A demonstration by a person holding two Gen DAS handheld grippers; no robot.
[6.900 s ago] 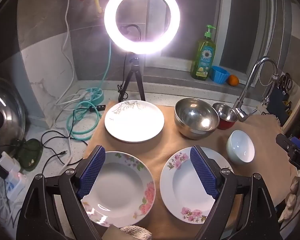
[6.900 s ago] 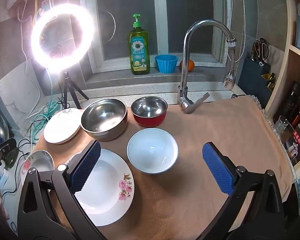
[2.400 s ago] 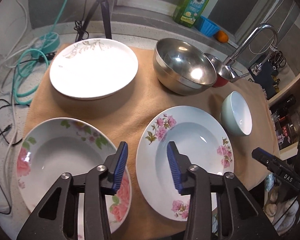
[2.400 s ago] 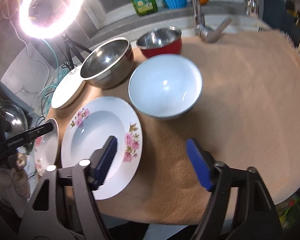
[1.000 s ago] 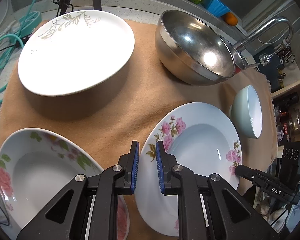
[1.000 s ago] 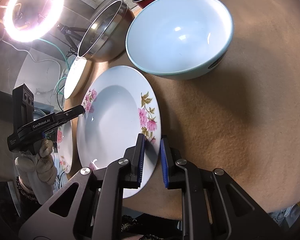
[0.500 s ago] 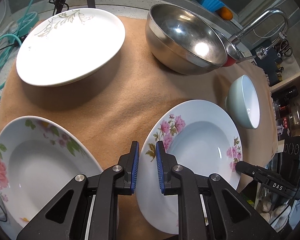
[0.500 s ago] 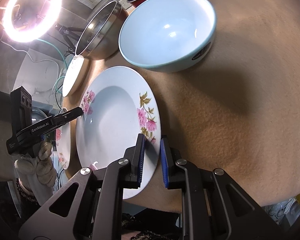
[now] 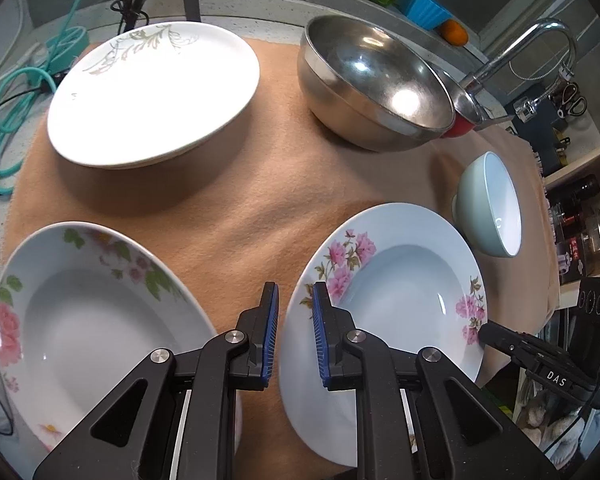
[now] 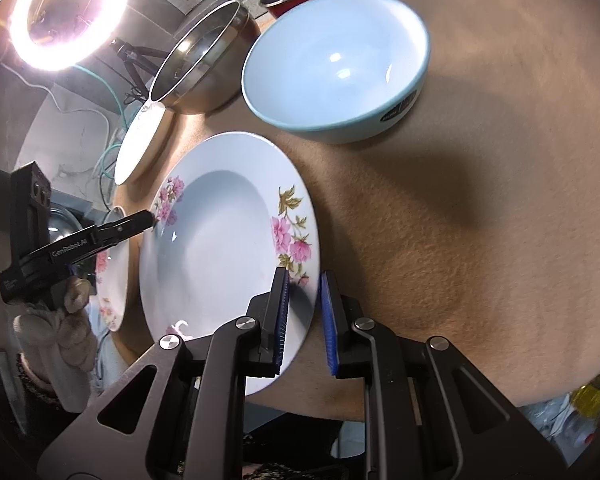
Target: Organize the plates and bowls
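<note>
A ring light [image 10: 66,12] blazes overexposed at the upper left of the right wrist view, washing out the white plate [image 9: 152,92] in the left wrist view and glinting off the steel bowl [image 9: 380,88]. The blue bowl [image 10: 336,64] casts a broad soft shadow across the tan cloth [image 10: 500,200]. Fisheye curvature bends the dark, vignetted edges.

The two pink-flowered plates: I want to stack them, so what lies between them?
Left wrist view: bare tan cloth between the left plate and right plate, plus the left hand-held gripper clamping the right plate's rim.
</note>
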